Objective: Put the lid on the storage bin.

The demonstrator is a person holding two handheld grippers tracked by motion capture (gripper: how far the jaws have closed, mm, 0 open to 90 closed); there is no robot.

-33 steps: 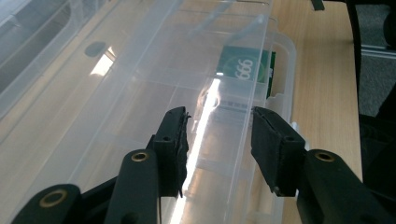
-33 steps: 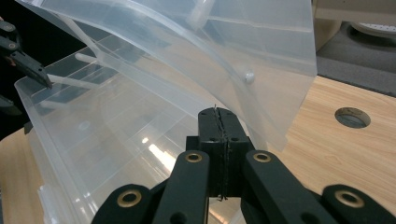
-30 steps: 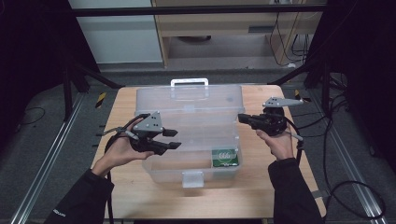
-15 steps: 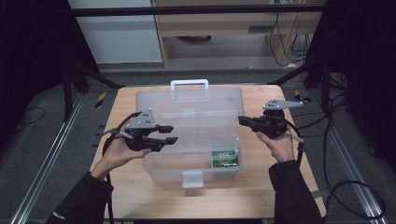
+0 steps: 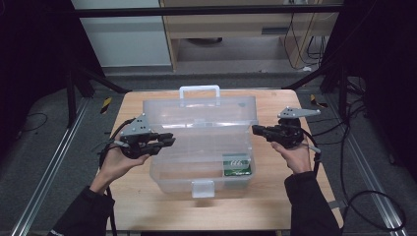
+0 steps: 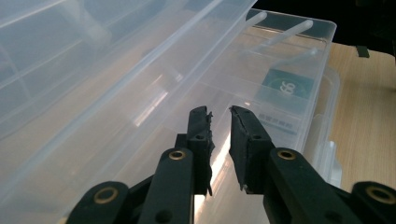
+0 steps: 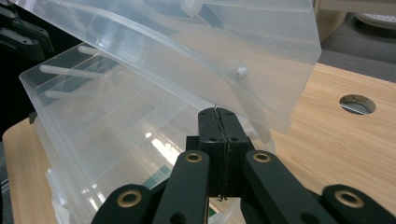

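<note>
The clear plastic box sat mid-table w/ its lid part-raised and tilted back, a green packet inside near the front right corner. The left gripper was at the box's left wall; its jaws had just been closing and stood at a narrow gap w/ nothing between them. The right gripper was at the right end, tips just under the lid's edge, jaws pressed together, empty.

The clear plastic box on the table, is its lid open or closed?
Partly open. The lid slants up above the clear plastic box, a gap beneath it; the right tongs, shut, sit under its edge.
</note>
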